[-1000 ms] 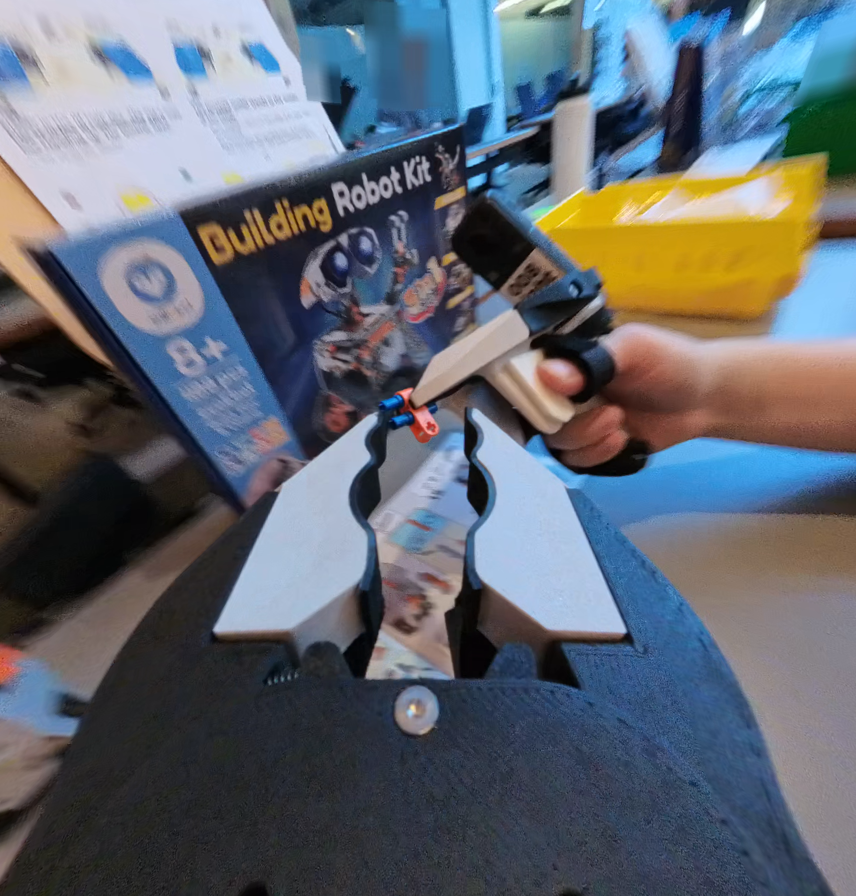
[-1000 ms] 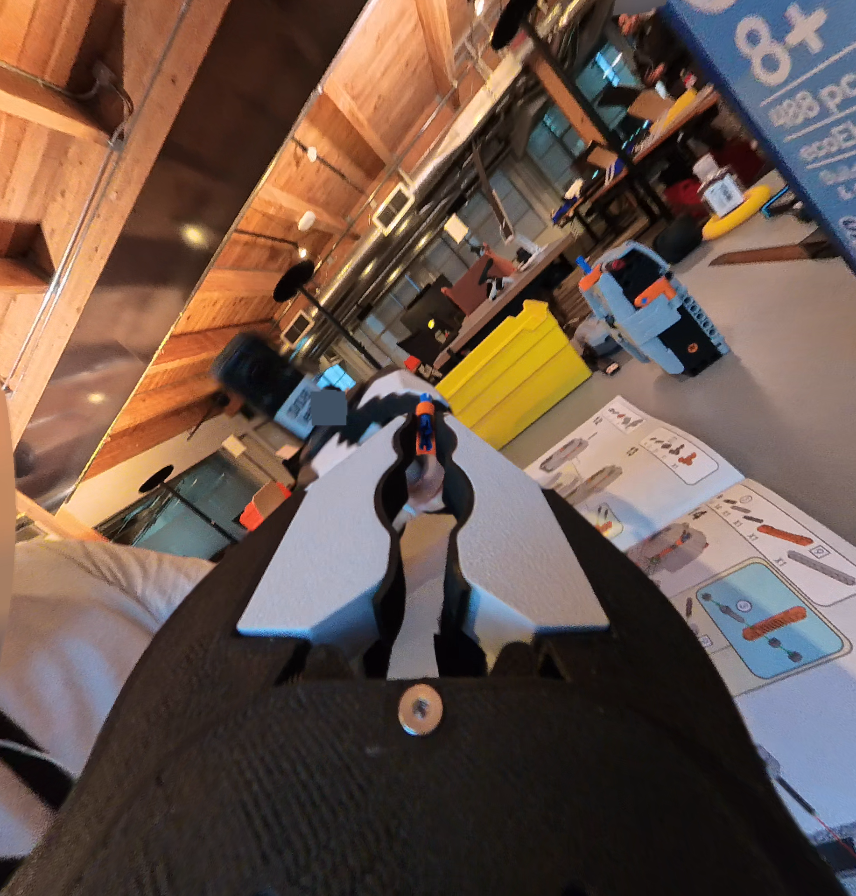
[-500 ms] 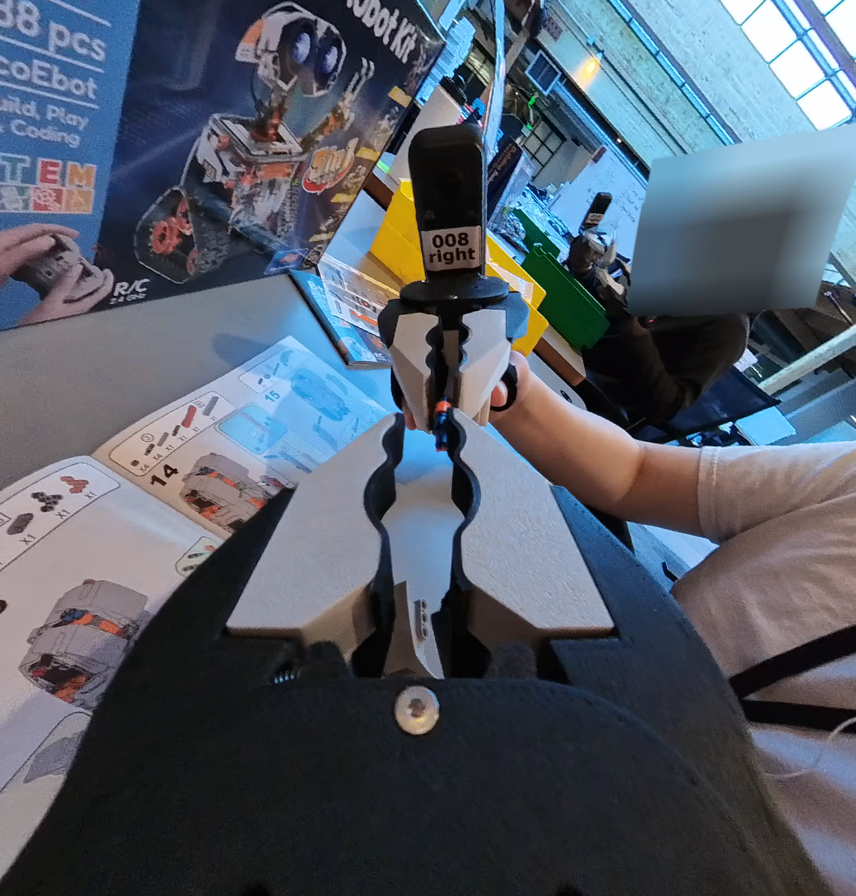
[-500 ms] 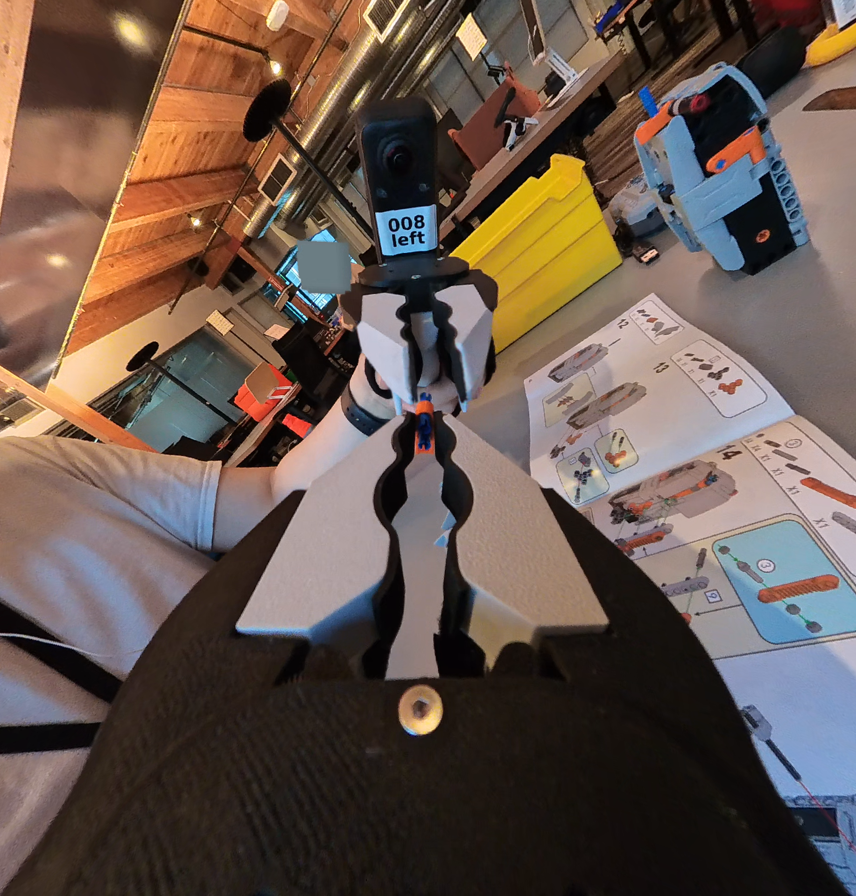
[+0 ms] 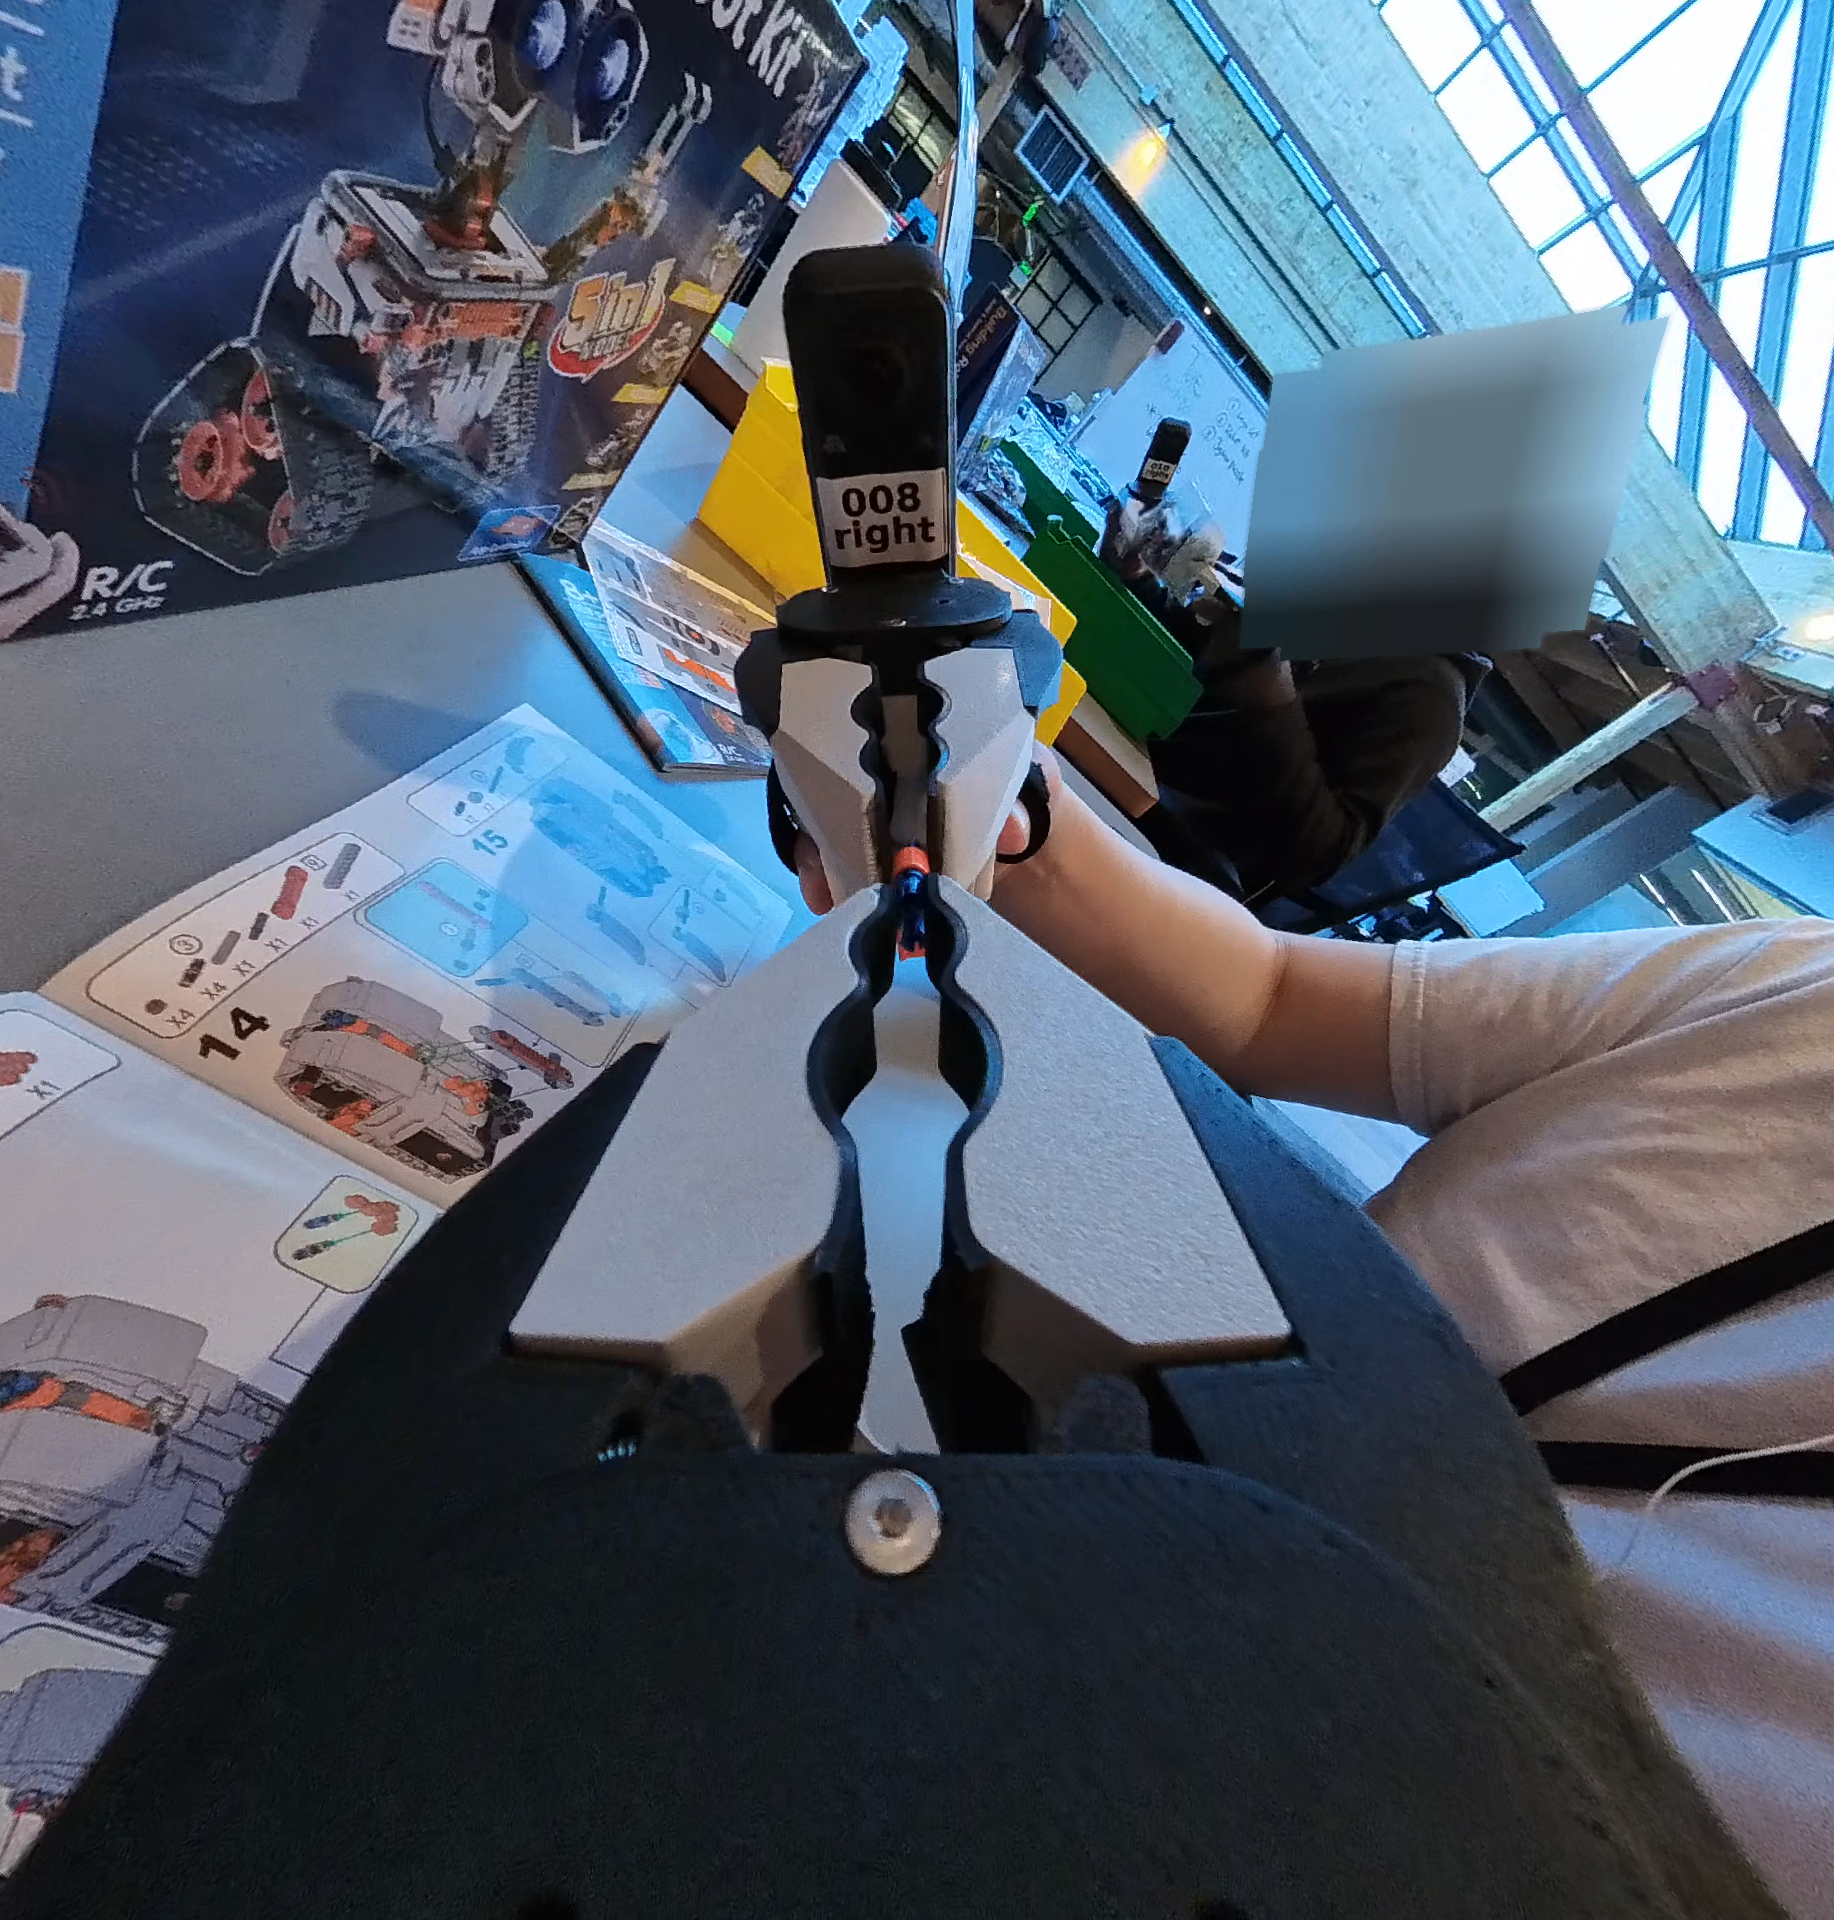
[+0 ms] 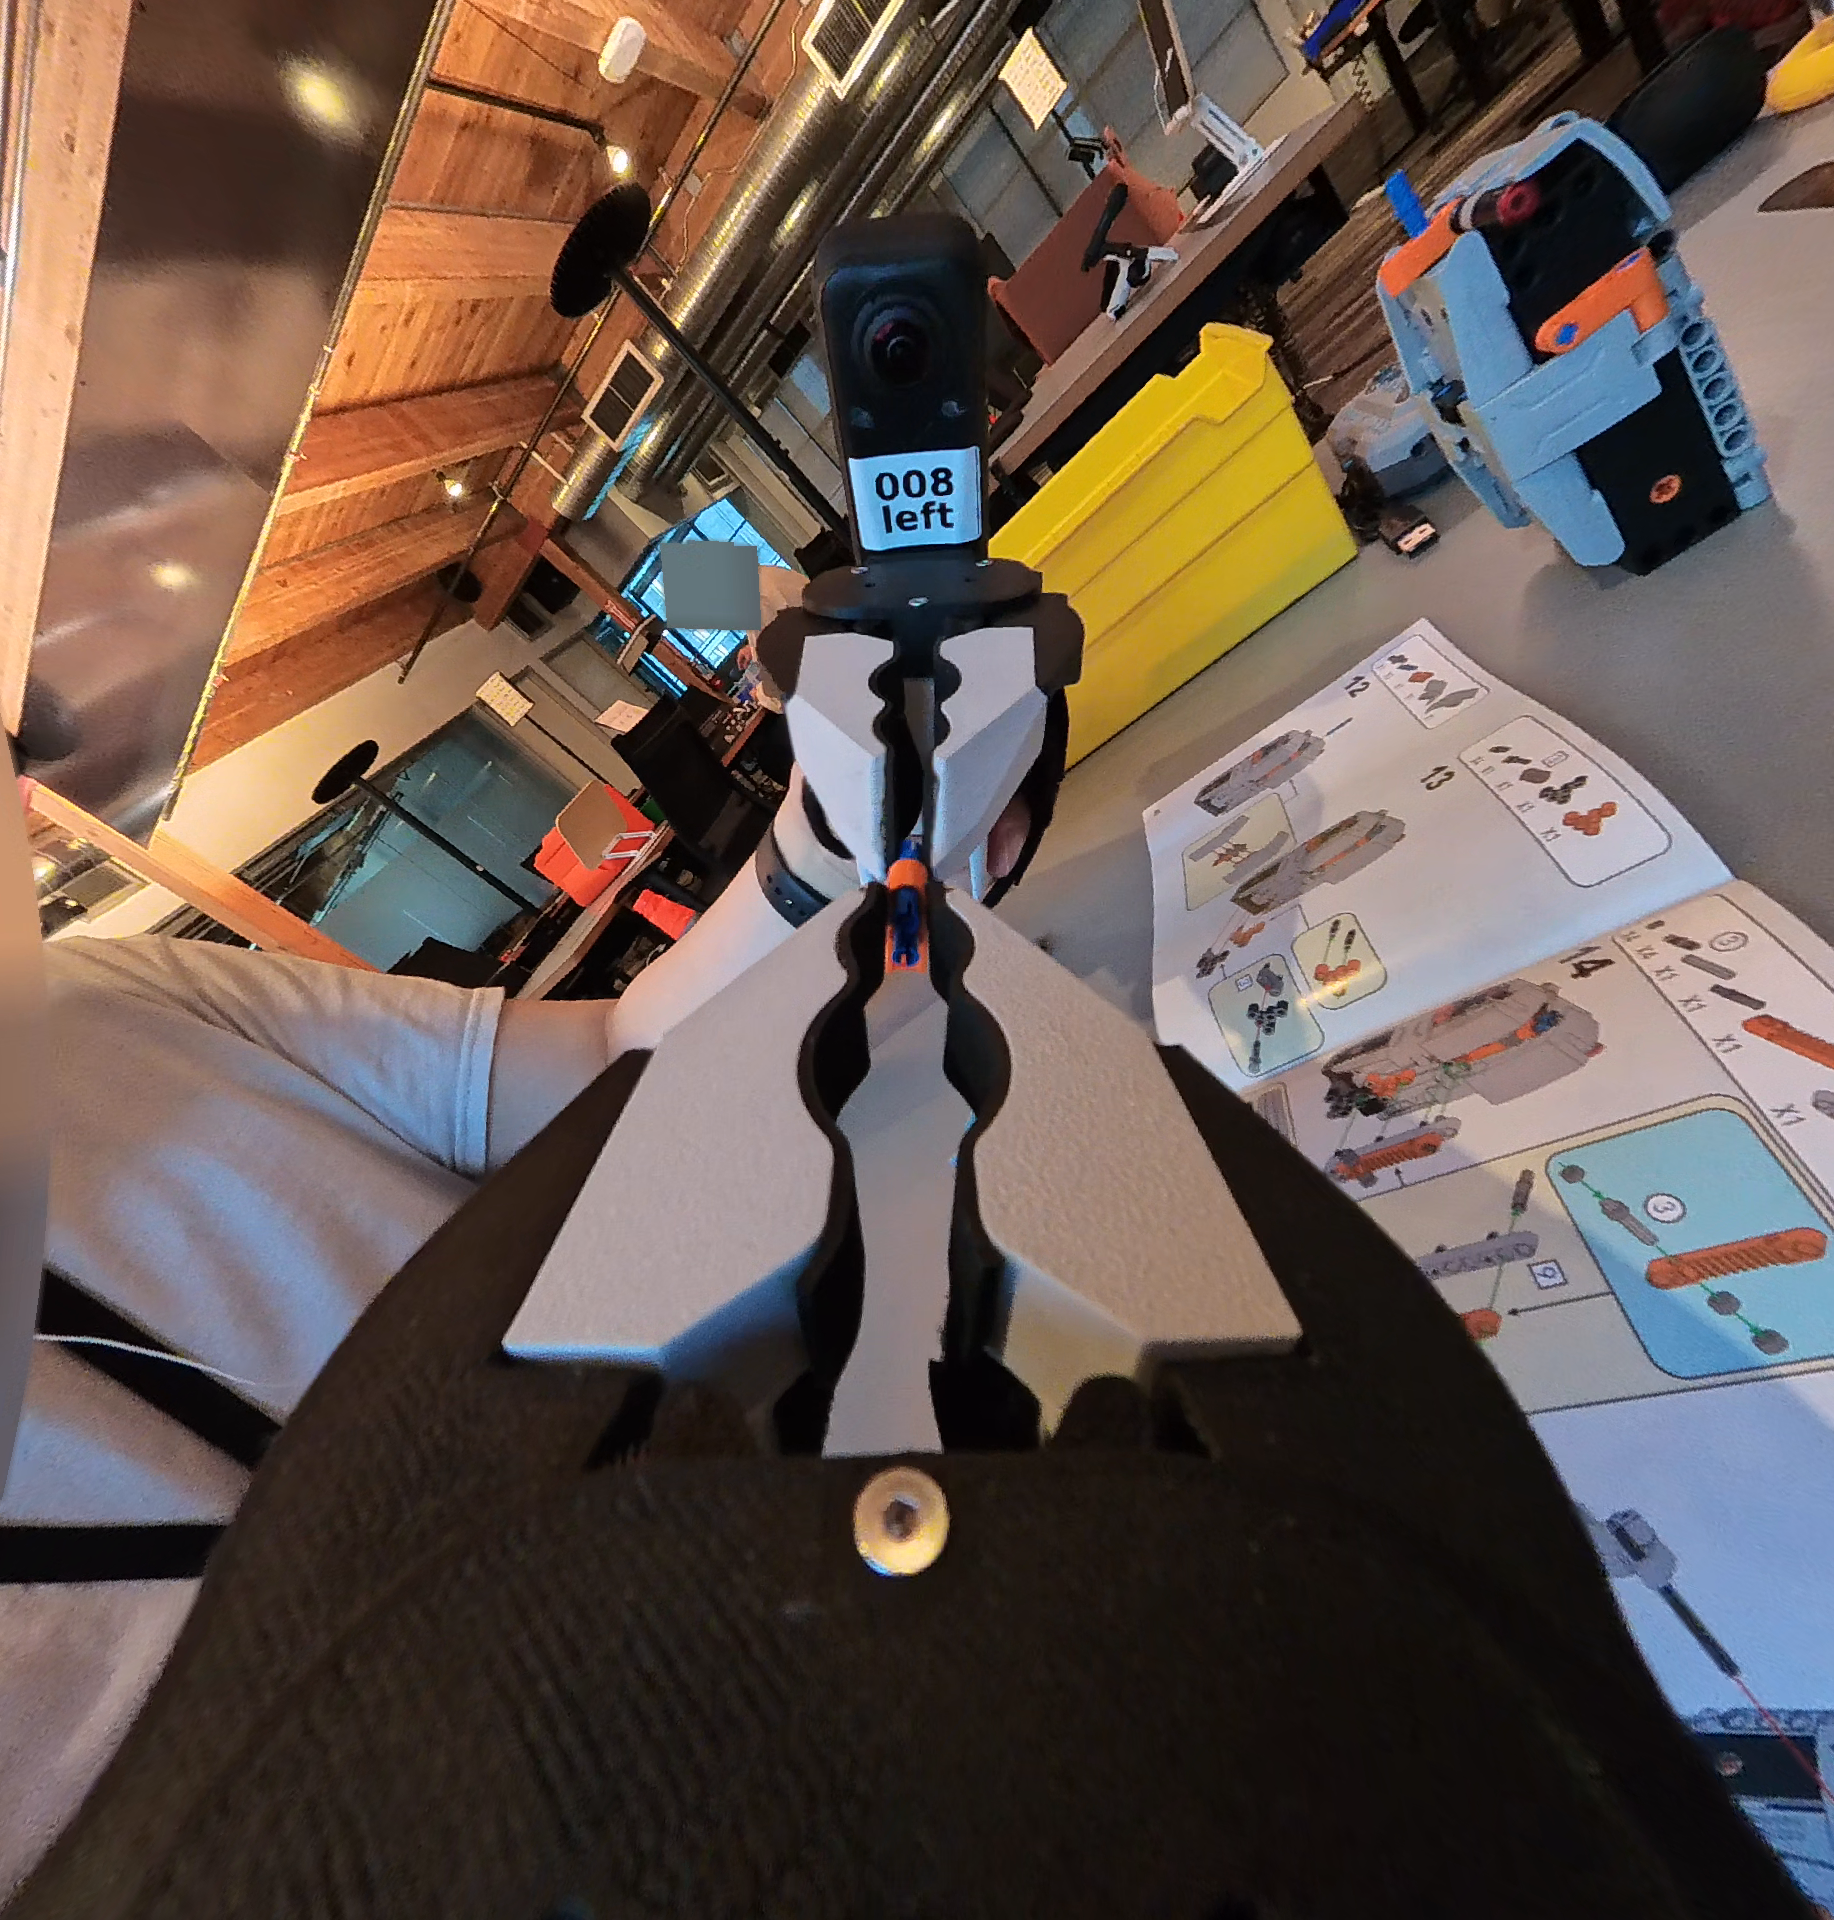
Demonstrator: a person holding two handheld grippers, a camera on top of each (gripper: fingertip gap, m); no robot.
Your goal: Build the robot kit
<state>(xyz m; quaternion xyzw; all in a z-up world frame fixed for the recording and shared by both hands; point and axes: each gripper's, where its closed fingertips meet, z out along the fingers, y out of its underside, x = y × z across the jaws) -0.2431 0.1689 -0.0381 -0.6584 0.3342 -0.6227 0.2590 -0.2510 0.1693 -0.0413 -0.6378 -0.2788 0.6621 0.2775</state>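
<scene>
My two grippers point at each other, tip to tip, above an open instruction booklet (image 5: 321, 987). A small orange piece with blue pins (image 5: 907, 914) sits between the tips. My left gripper (image 5: 908, 930) has its fingertips closed on one end of it. My right gripper (image 6: 905, 935) is shut on the same piece (image 6: 904, 930) from the other side. Each view shows the opposite gripper head-on just beyond the piece, held by a hand. How much of the piece lies inside each grip is hidden.
A blue robot kit box (image 5: 373, 260) stands at the back of the grey table. A part-built grey, orange and black model (image 6: 1557, 353) and a yellow bin (image 6: 1183, 520) stand beyond the booklet (image 6: 1515, 935). A second booklet (image 5: 664, 665) lies by the box. The tips of both grippers are at nearly the same place.
The left gripper has swung from facing the box to facing the right gripper head-on. The two grippers have closed in tip to tip and the left fingertips have closed on the piece.
</scene>
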